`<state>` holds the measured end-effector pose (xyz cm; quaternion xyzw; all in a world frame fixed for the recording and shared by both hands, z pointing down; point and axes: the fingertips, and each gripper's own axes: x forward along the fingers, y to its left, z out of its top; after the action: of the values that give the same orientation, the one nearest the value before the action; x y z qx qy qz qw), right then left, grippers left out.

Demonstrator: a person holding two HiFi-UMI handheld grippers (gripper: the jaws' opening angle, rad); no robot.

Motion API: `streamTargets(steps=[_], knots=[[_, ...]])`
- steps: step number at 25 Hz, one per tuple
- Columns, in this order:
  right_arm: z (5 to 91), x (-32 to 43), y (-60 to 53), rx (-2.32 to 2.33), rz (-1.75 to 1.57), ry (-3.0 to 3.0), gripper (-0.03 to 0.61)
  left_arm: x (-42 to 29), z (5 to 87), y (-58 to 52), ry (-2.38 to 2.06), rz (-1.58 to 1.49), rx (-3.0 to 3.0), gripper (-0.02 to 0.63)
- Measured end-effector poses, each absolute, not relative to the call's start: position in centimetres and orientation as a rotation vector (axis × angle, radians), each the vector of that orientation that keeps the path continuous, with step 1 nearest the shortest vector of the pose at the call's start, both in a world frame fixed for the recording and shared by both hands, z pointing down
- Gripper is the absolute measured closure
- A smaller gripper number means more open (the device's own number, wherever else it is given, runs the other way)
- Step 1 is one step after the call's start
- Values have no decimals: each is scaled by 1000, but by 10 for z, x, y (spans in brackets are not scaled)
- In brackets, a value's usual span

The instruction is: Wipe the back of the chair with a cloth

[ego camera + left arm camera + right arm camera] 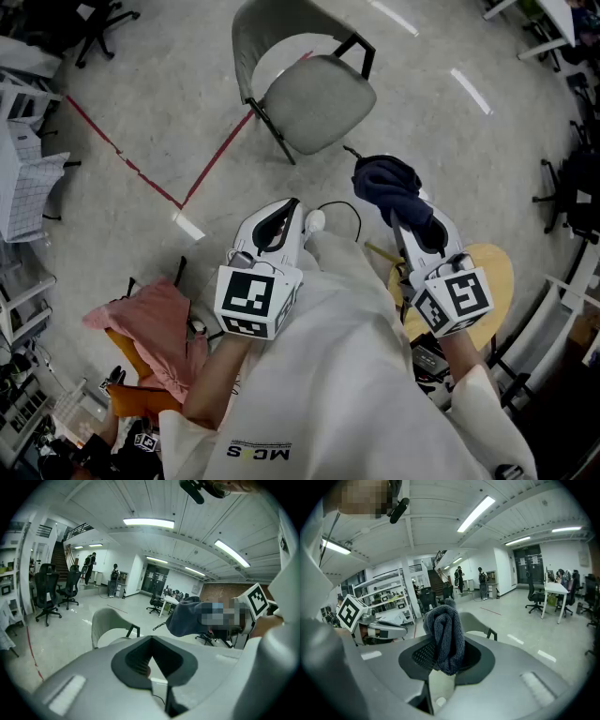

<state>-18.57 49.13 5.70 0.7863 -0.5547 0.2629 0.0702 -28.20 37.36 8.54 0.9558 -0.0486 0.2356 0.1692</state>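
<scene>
- Right gripper view: the right gripper (442, 643) has its jaws pressed onto a dark blue cloth (446, 632). The cloth bunches in a thick fold above the jaw tips and droops a little over them.
- Behind the cloth in this view stands the grey chair (314, 98), part of it covered by the fold.
- Head view: the cloth sticks out beyond the right gripper's tips, lifted off the floor. It is well apart from the chair, which stands ahead and to the left.
- The chair's seat is the part nearest the cloth. Its curved back (251, 36) rises on the far side.
- Left gripper view: the left gripper (150, 640) has its jaws brought together with nothing between them. It is held beside the right gripper and clear of the cloth.
- A red tape line (217, 155) runs across the floor up to the chair's legs.
</scene>
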Motion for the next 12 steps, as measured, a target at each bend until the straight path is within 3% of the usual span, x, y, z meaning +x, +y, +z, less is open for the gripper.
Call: streamTargets(steps=[12], knots=[[67,-182,501,2347,811,-1739,483,-297,91,387,-254,694,2689,614]])
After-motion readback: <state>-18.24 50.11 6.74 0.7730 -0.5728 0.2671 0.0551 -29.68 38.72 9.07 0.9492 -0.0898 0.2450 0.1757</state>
